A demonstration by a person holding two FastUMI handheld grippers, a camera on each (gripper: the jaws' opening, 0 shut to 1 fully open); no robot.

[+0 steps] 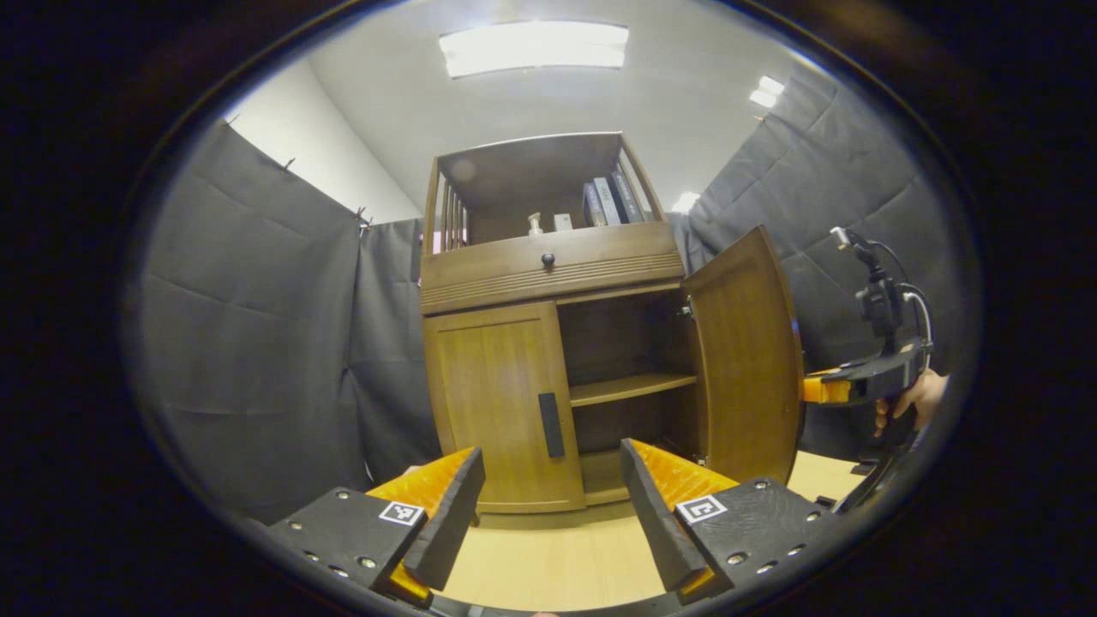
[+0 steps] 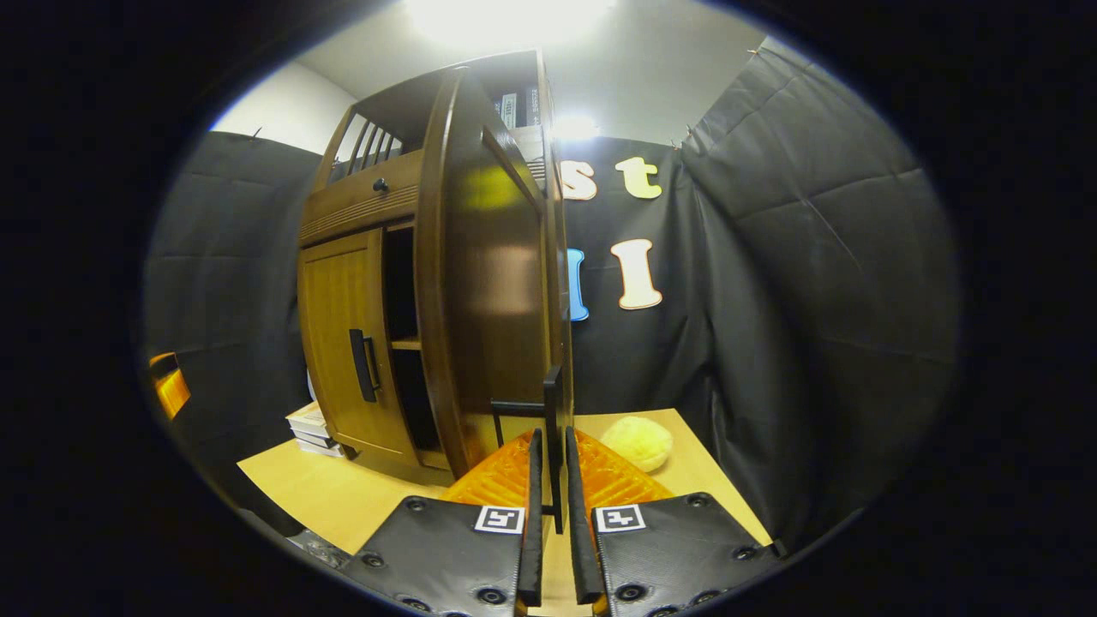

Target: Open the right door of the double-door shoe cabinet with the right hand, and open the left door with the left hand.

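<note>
The brown wooden shoe cabinet [image 1: 548, 257] stands on a light wooden table. Its left door [image 1: 501, 403] is closed, with a dark vertical handle [image 1: 551, 424]. My left gripper [image 1: 553, 501] is open, a short way in front of that door with nothing between its fingers. The right door [image 1: 746, 351] is swung wide open, showing a bare shelf [image 1: 630, 387] inside. In the right gripper view the open right door [image 2: 493, 274] is seen nearly edge-on, and my right gripper [image 2: 551, 446] is shut on its dark handle [image 2: 553, 420]. The closed left door [image 2: 343, 334] shows beyond it.
A drawer with a round knob [image 1: 548, 258] sits above the doors, with books [image 1: 610, 201] on the top shelf. A yellow fluffy ball [image 2: 637, 442] lies on the table to the right of the cabinet. A stack of books [image 2: 313, 428] rests beside the cabinet's far side. A hand [image 1: 921, 398] holds the right gripper.
</note>
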